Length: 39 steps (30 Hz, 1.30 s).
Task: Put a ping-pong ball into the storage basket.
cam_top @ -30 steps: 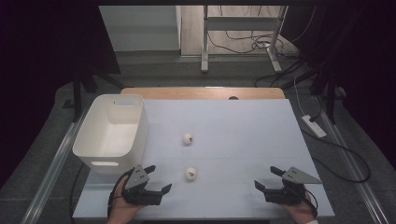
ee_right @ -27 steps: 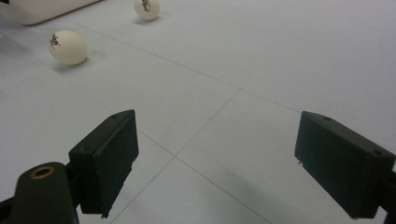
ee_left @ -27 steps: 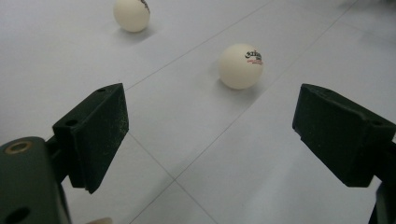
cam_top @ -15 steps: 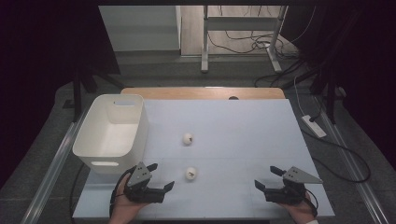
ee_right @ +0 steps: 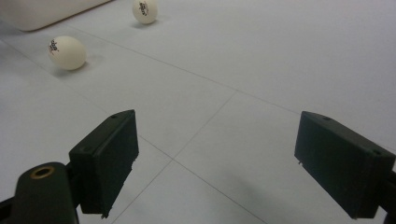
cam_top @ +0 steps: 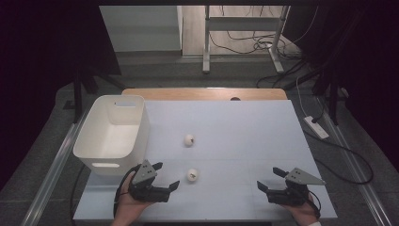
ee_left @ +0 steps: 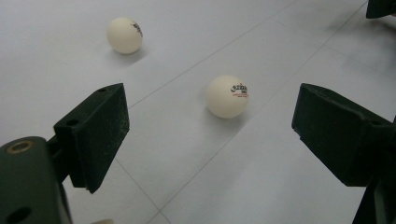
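Observation:
Two white ping-pong balls lie on the white table (cam_top: 244,136): a near ball (cam_top: 192,174) and a far ball (cam_top: 189,139). My left gripper (cam_top: 167,174) is open at the front left, its jaws pointing at the near ball just to its right. In the left gripper view the near ball (ee_left: 227,96) sits slightly ahead of the gap of the open left gripper (ee_left: 212,135), with the far ball (ee_left: 124,35) beyond. My right gripper (cam_top: 268,178) stands open and empty at the front right; in the right gripper view (ee_right: 217,154) both balls (ee_right: 67,52) (ee_right: 144,10) lie far off.
A white plastic bin (cam_top: 106,162), nothing visible inside, stands at the table's left side, close behind the left gripper. A wooden strip (cam_top: 202,93) runs along the table's far edge. A power strip (cam_top: 316,127) and cables lie on the floor to the right.
My left gripper has edged slightly forward and right, toward the near ball. The right gripper and both balls have stayed in place.

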### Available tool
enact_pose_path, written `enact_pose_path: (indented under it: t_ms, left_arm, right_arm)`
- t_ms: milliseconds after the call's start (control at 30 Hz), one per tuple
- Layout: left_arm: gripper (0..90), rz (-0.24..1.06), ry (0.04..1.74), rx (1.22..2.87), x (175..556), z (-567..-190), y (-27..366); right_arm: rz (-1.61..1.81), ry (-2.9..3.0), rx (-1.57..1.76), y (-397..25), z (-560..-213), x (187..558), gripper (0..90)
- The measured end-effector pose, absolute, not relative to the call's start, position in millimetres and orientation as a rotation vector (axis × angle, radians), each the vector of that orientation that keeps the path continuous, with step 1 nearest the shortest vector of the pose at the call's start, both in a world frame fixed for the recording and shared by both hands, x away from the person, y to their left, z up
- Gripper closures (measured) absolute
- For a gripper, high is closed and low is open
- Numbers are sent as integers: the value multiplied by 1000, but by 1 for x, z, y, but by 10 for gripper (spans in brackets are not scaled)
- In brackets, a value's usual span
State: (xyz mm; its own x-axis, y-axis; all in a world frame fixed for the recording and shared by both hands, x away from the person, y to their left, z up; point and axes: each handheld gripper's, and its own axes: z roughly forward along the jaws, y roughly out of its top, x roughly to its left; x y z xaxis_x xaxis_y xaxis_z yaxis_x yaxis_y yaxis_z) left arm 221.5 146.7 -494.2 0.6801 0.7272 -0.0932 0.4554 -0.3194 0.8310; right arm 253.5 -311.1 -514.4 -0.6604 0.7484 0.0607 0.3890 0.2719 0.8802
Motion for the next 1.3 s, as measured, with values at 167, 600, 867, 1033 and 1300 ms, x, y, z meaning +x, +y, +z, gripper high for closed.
enact_pose_path:
  t_ms: [167, 600, 867, 1033, 1300]
  left_arm:
    - [124, 371, 908, 1978, 222, -492, 143]
    - [85, 364, 902, 1999, 225, -486, 135]
    - [92, 372, 900, 2012, 230, -482, 130]
    - [92, 361, 913, 2024, 235, -482, 128]
    - [95, 299, 908, 2022, 240, -480, 124]
  right_arm:
    - [1349, 2180, 1035, -311, -514, 253, 136]
    - [1348, 2182, 1037, -311, -514, 253, 137]
    - [1351, 2187, 1029, -310, -512, 252, 137]
    - [1355, 2181, 1036, -311, -513, 253, 137]
    - [1348, 2182, 1043, -311, -514, 254, 137]
